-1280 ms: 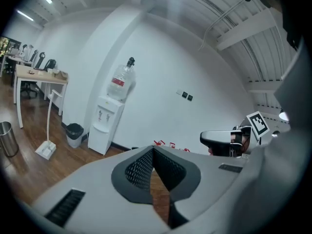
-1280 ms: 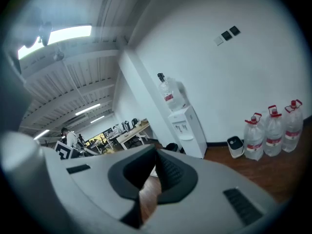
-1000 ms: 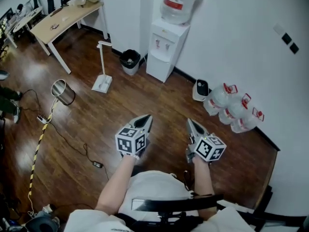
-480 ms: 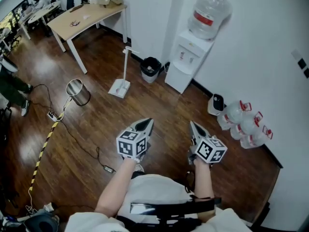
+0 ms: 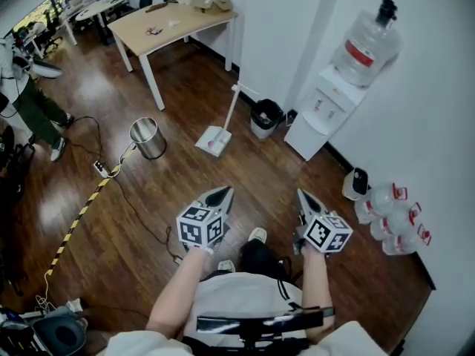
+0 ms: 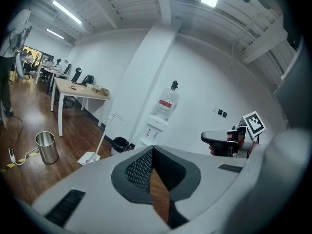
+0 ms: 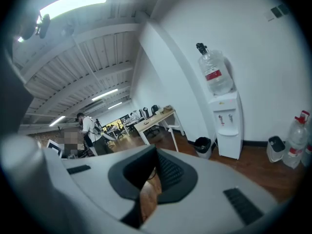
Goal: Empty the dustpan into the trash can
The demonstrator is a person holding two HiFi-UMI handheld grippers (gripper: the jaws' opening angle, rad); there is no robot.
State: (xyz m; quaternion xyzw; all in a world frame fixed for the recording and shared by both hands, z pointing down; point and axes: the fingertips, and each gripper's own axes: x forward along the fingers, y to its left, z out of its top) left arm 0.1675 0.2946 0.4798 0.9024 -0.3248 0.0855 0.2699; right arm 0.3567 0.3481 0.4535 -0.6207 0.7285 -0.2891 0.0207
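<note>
A white long-handled dustpan stands upright on the wood floor, with a small black trash can just right of it by the wall. The left gripper view shows the same dustpan and trash can far ahead. My left gripper and right gripper are held side by side in front of the body, well short of both. Each is shut with nothing between its jaws, as seen at my left gripper and right gripper. The right gripper view shows the trash can.
A silver metal bin stands left of the dustpan, near a cable and yellow-black tape on the floor. A water dispenser and several spare bottles line the right wall. A wooden table is behind; a person stands far left.
The room has slid rightward and nearer in the head view: dustpan, trash can and dispenser shifted right, and the silver bin came closer. Both grippers stayed shut, side by side.
</note>
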